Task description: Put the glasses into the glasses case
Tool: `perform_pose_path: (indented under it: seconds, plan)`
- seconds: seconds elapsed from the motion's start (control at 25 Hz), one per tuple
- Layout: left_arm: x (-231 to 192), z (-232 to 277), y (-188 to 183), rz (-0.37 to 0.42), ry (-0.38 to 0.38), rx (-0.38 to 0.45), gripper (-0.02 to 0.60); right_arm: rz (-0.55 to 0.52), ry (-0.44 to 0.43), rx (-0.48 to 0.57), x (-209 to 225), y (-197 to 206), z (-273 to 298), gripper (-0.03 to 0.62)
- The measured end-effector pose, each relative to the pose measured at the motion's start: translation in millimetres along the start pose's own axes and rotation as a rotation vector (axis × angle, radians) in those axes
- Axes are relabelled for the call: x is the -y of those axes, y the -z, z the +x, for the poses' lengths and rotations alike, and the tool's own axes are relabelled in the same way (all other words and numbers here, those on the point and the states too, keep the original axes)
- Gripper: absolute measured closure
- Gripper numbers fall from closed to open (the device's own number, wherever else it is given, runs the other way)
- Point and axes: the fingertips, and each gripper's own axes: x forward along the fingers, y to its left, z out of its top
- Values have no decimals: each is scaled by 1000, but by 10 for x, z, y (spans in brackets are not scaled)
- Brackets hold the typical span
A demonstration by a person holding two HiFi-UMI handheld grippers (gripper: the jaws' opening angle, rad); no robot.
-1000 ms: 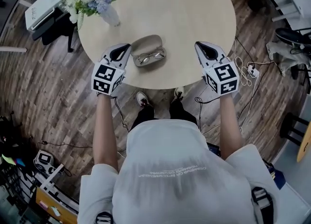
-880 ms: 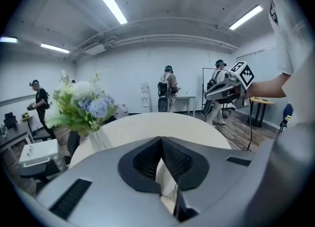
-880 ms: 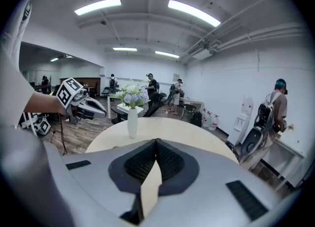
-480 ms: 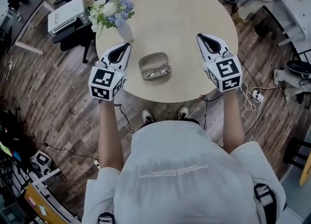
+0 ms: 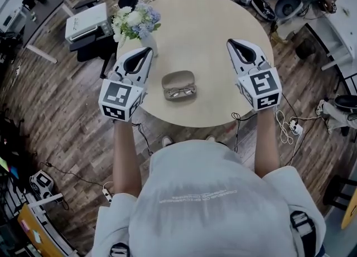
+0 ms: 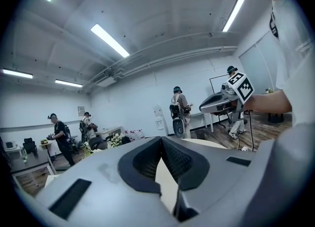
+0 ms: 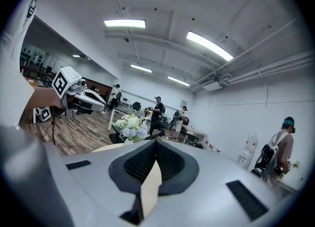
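Moved: the head view has pulled back from a second ago, so the bench [image 5: 206,27] shows smaller; both grippers stay flanking the case, and the case lies where it did.
Glasses case [image 5: 177,76]: lies open on the bench near the person's edge, lid tipped back, touched by neither gripper.
Glasses [image 5: 181,91]: rest inside the lower half of the case, so the placing looks done and only the lid seems left to close.
Left gripper [image 5: 146,53]: held above the bench's left rim, well apart from the case; jaws clenched tip to tip, nothing between them.
Right gripper [image 5: 231,43]: held over the bench's right side, also clear of the case; jaws pressed together and empty.
Why so held: probably parked clear of the case.
Flowers [image 5: 136,19]: stand in a vase at the far left.
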Motion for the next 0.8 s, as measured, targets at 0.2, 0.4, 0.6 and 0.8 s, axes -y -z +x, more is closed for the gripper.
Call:
perform_pose_path:
  seconds: [0.2, 0.4, 0.6, 0.8]
  plan:
    - [48, -71, -140, 32, -20, 17, 568, -15, -15, 32, -22, -104, -38, 592]
    - [92, -118, -253, 53, -43, 27, 568, -28, -31, 48, -39, -161, -91, 592]
    - [178, -152, -341, 80, -55, 33, 567, -42, -45, 52, -81, -182, -122, 592]
    - [236, -160, -382, 109, -40, 18, 567, -47, -56, 47, -132, -190, -101, 592]
